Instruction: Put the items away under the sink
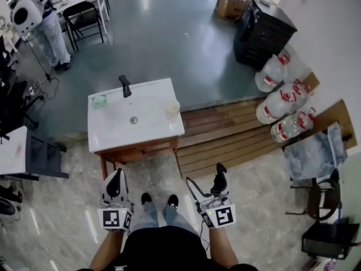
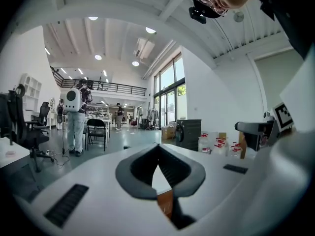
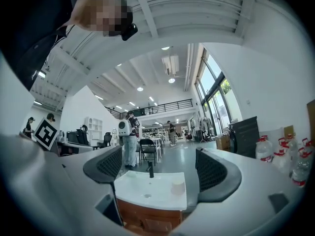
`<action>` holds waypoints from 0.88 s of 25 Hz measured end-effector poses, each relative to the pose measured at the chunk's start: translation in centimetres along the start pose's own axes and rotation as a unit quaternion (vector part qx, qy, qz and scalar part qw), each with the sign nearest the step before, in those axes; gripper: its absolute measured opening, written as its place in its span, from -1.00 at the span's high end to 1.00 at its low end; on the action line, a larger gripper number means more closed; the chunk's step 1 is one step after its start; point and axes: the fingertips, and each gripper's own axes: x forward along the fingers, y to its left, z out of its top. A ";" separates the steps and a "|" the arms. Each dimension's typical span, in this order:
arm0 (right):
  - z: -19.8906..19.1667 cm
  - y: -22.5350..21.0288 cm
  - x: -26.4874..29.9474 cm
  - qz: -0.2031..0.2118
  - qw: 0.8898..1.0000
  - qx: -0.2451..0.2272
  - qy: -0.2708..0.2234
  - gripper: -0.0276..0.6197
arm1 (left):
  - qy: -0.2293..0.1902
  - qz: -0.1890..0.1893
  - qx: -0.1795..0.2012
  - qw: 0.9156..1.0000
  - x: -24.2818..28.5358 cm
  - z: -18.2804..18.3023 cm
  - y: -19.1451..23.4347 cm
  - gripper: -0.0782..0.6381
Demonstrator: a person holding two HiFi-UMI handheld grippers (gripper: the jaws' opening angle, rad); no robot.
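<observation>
The white sink [image 1: 148, 101] on its wooden cabinet [image 1: 141, 149] stands straight ahead of the person. In the head view it sits above both grippers and a little left of centre, well apart from them.

2 loose items sit on the sink top. A pale cup [image 1: 172, 107] is at the right edge, and a small green item [image 1: 99, 100] is at the upper-left corner, beside the black faucet [image 1: 125, 86]. What the green item is cannot be made out.

The left gripper [image 1: 117, 175] is pressed together at the tips with nothing caught between the pads. The right gripper [image 1: 206, 179] is spread and empty. In the right gripper view, the sink top and cup [image 3: 177, 186] show through the gap between its jaws.

The cup stands upright and lies up and to the left of the right gripper, seemingly a little nearer to it than to the left one. The right gripper is also already spread, so it looks the better placed to take the cup. The green item lies on the left gripper's side.

Nothing has been put under the sink yet. The storage space below the cabinet front faces the person, but its opening cannot be judged from here.
</observation>
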 end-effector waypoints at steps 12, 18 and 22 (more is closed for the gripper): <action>-9.3 0.6 6.5 -0.020 0.998 0.038 0.054 -0.55 | 0.029 -0.022 0.013 0.999 8.2 -5.8 4.1 0.77; -15.5 -1.0 9.8 -0.040 0.994 0.042 0.090 -0.55 | 0.046 -0.040 0.010 0.998 12.4 -10.3 4.0 0.77; -19.0 -2.2 12.2 -0.052 0.993 0.042 0.098 -0.47 | 0.062 -0.050 -0.015 0.997 15.2 -13.4 3.7 0.77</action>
